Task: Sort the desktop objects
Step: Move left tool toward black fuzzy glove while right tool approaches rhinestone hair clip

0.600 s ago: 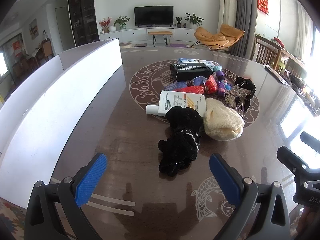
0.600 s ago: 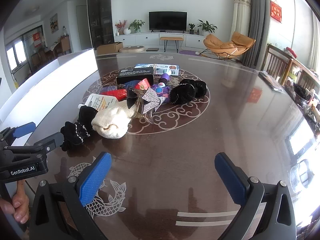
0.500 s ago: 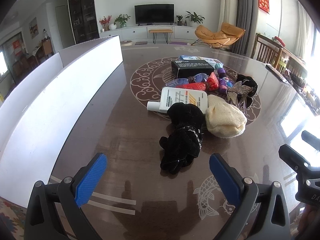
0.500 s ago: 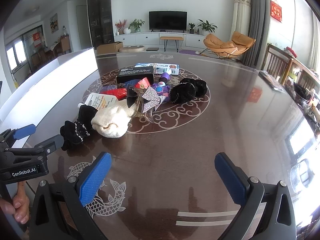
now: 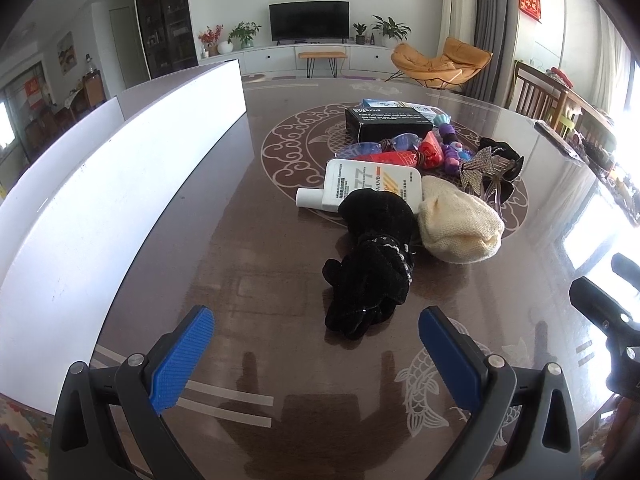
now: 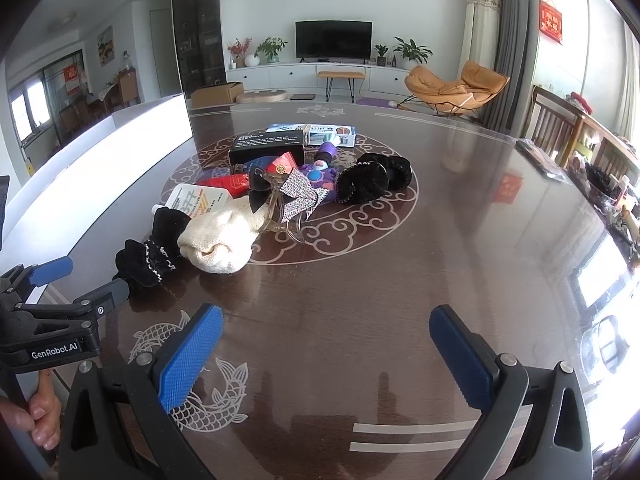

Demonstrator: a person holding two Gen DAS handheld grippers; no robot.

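Left gripper (image 5: 316, 346) jaws spread wide, nothing between the blue pads, angled down over the dark table (image 5: 248, 248). Black scrunchie (image 5: 372, 264) lies just ahead of it, touching a cream knit pouch (image 5: 460, 224) and a white tube (image 5: 360, 186). Right gripper (image 6: 326, 346) equally wide, empty. White divider panel (image 5: 100, 208) stands left.
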